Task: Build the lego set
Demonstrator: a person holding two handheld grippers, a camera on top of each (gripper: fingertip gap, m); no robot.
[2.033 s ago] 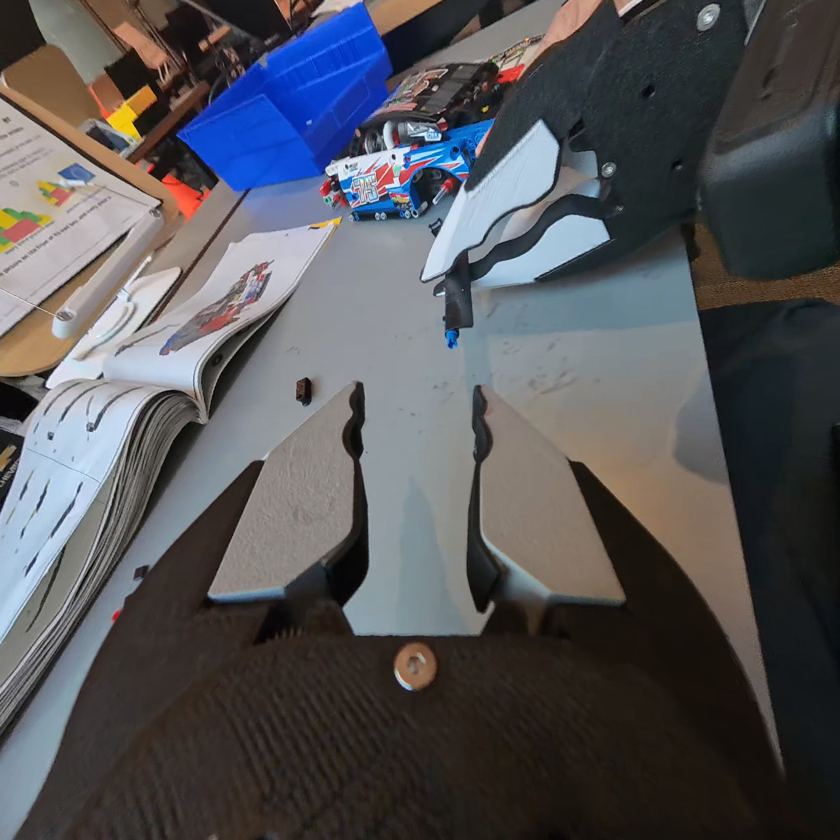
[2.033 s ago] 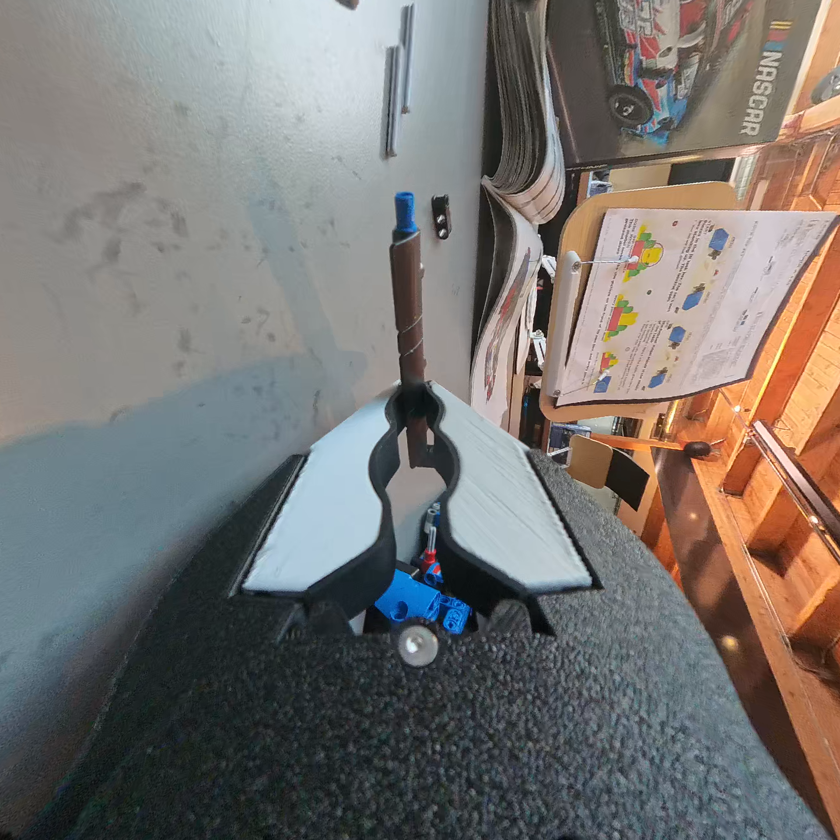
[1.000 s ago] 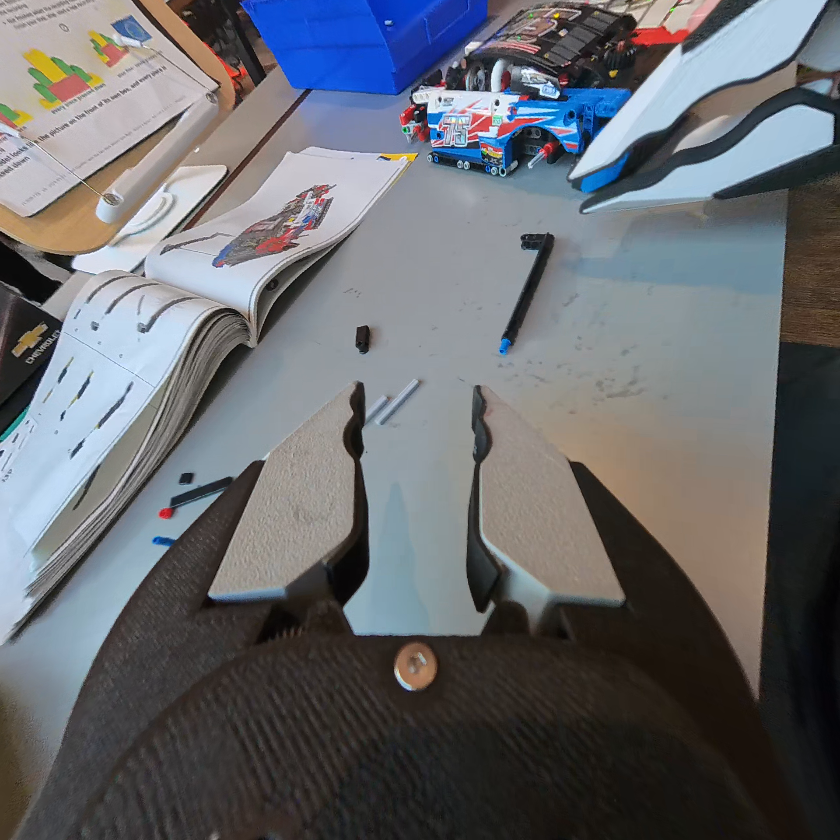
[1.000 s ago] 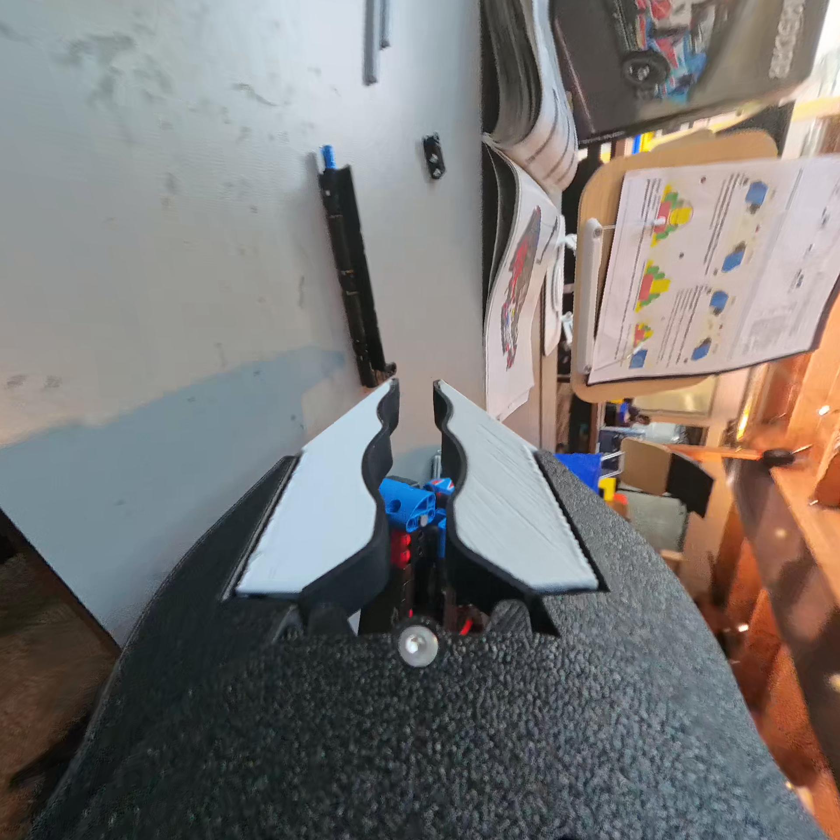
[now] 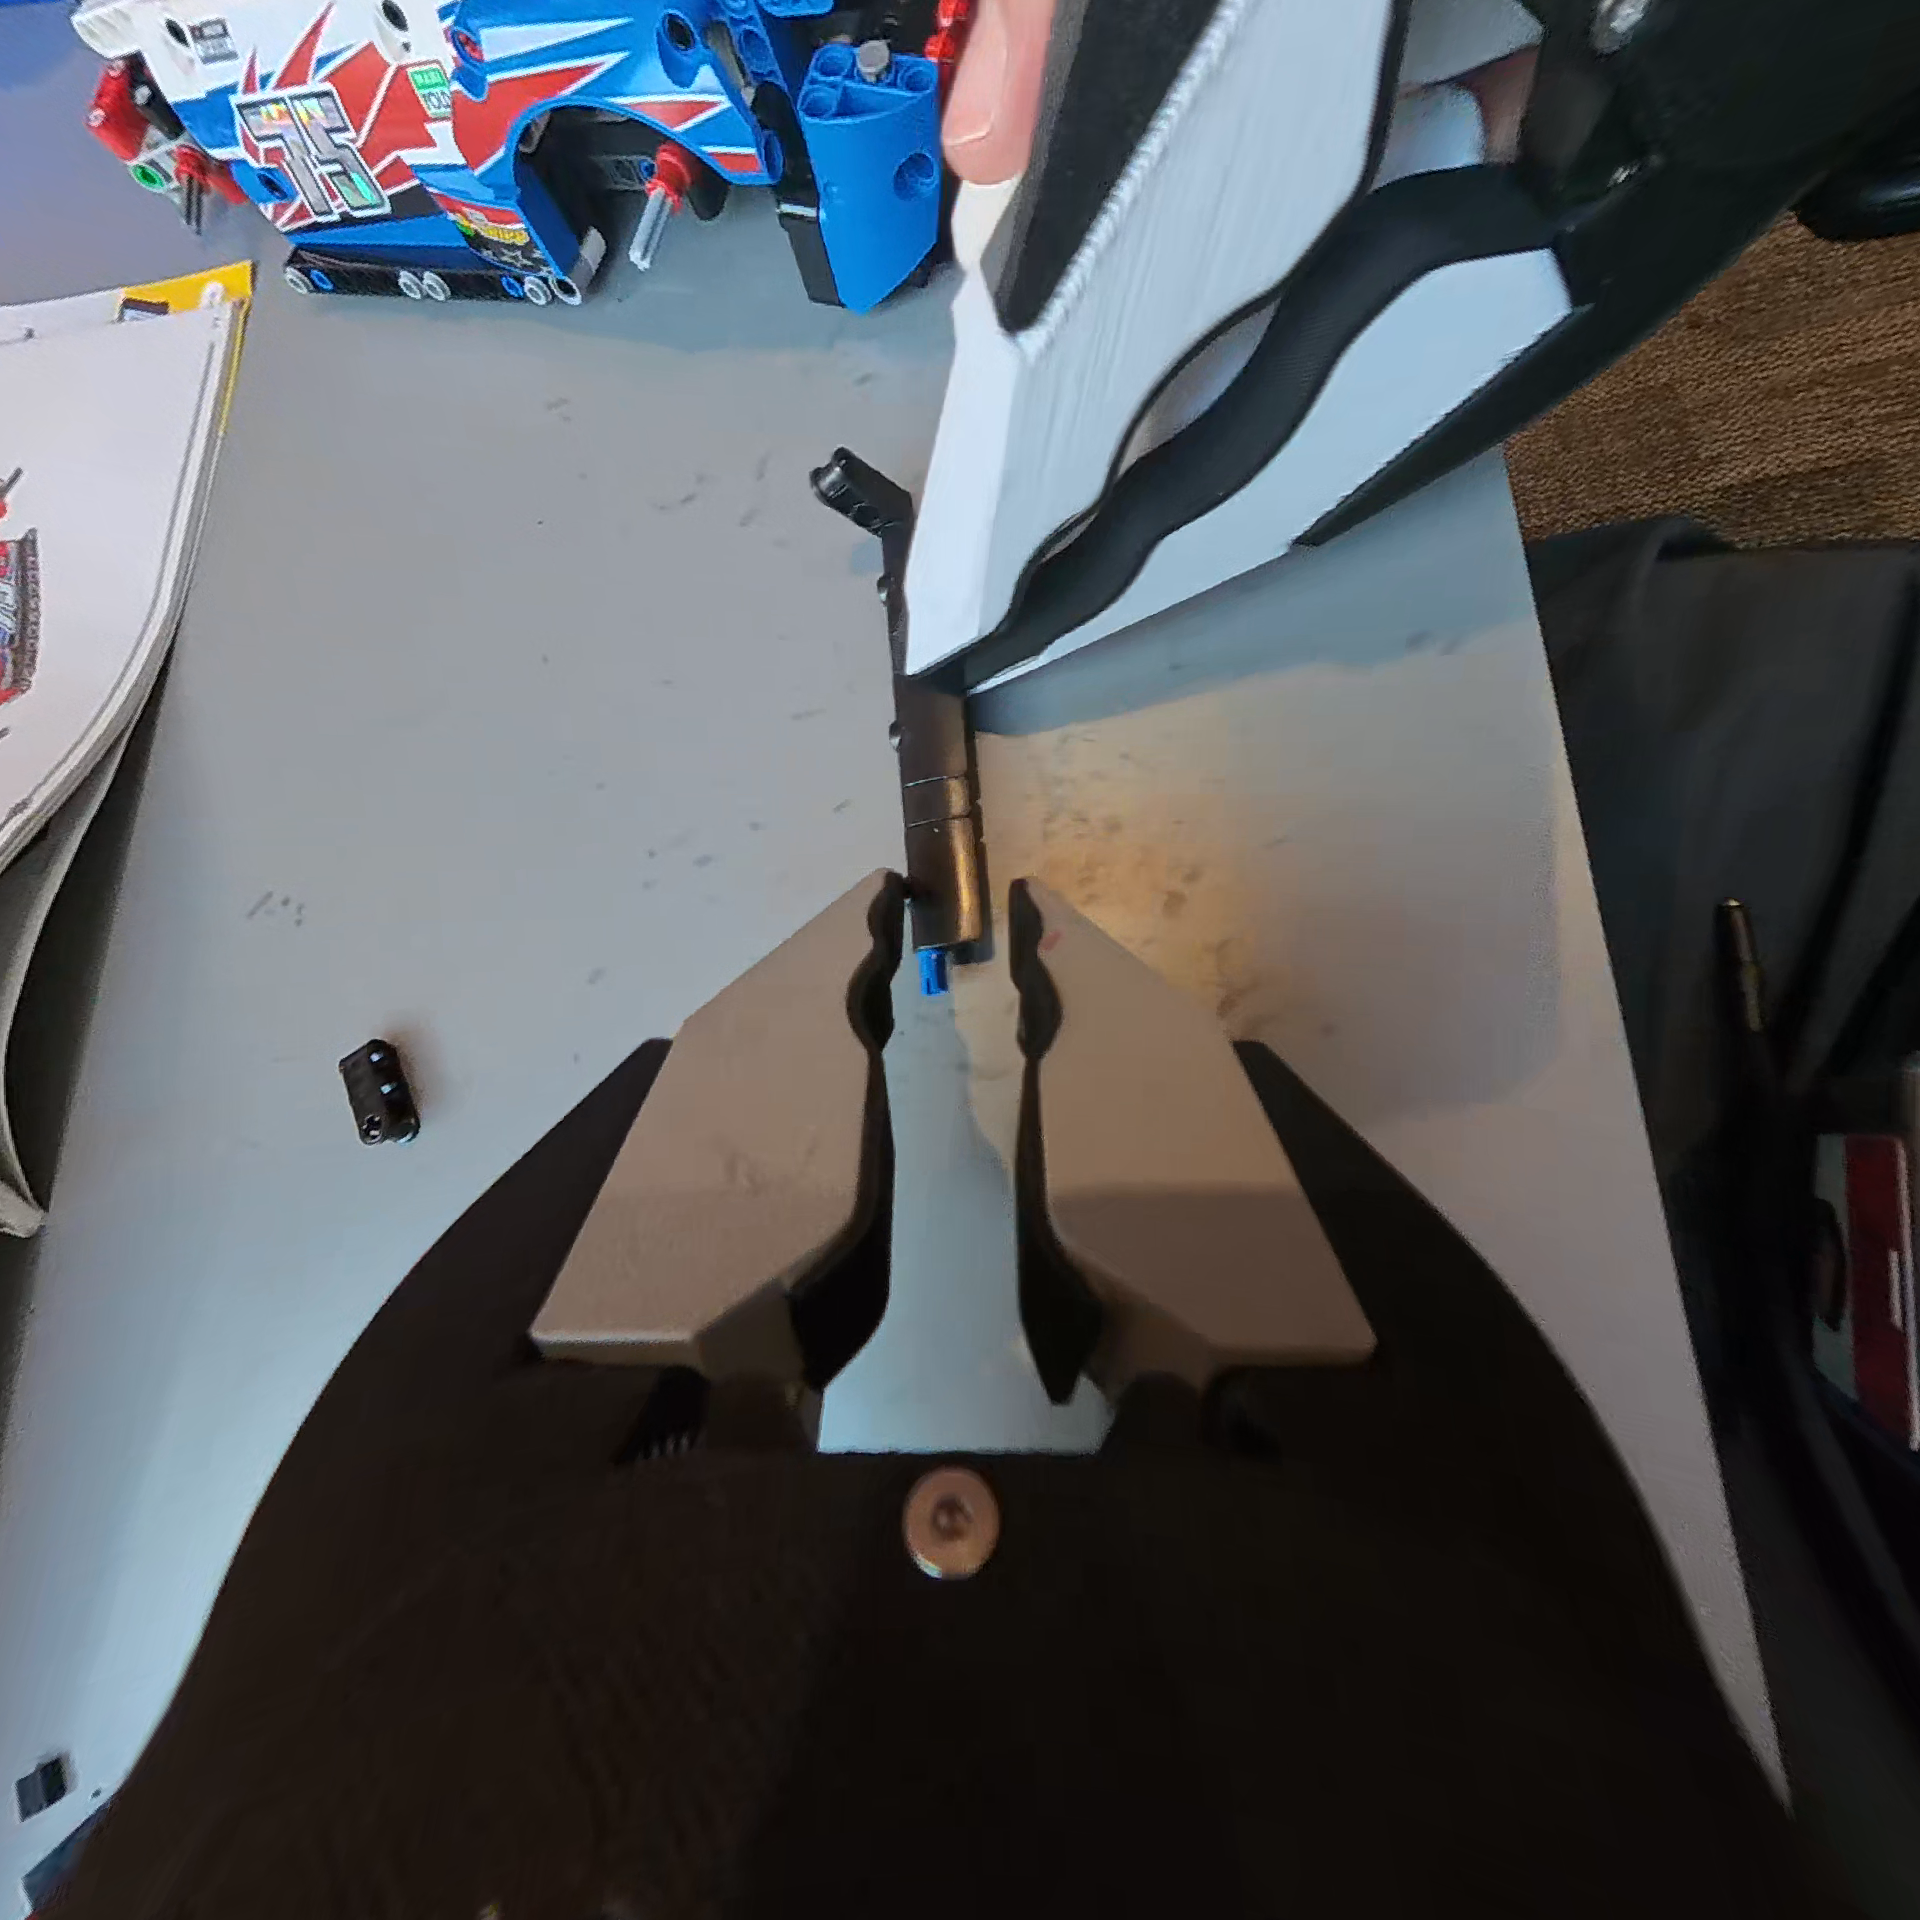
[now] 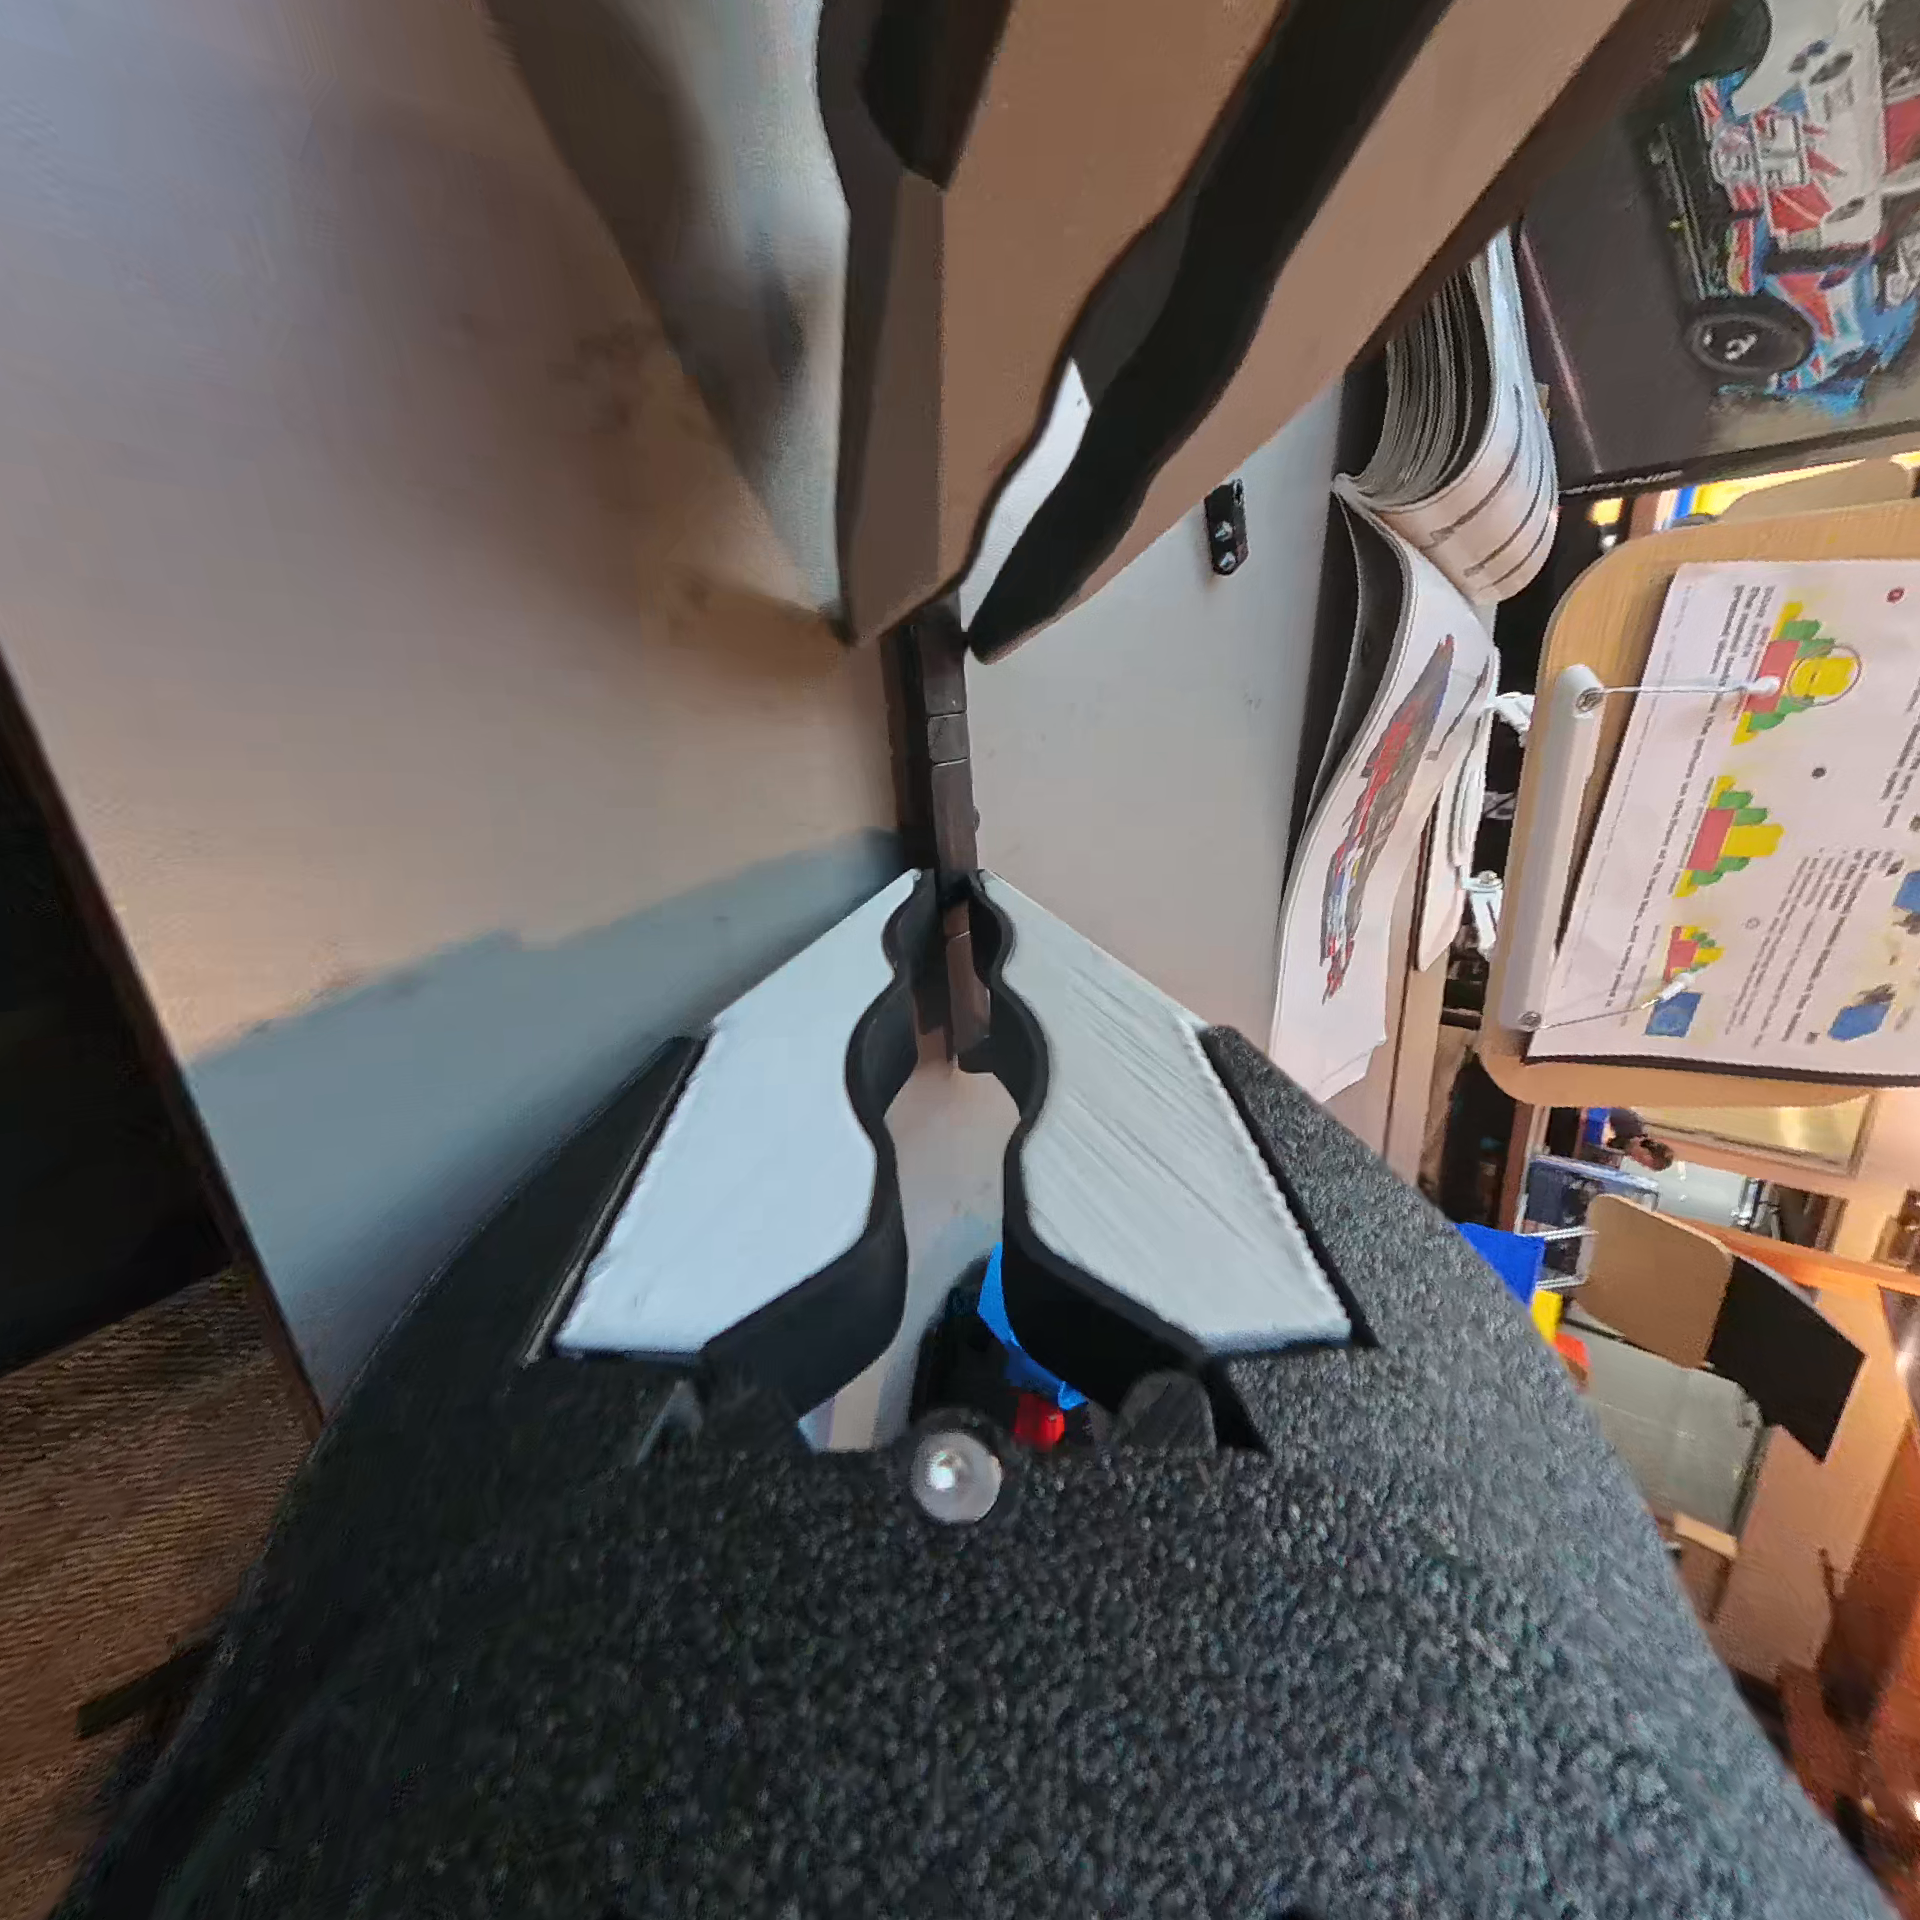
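Note:
A long black lego beam with a blue pin at its near end lies over the grey table. My right gripper comes in from the upper right and is shut on the beam's far part. In the right wrist view the right gripper pinches the beam at the tips. My left gripper is part open, its fingertips on either side of the pin end. Its left finger touches the beam and its right finger stands apart. It also shows in the right wrist view.
The blue, white and red lego car stands at the back left. A small black connector lies left of my left gripper. The open instruction book lies at the left. The table's right edge is close. Tip to tip, the grippers are about 4 cm apart.
The beam lay loose on the table and my right gripper was open; now the right gripper is shut on it. My left gripper has moved forward to the pin end and its jaws have narrowed.

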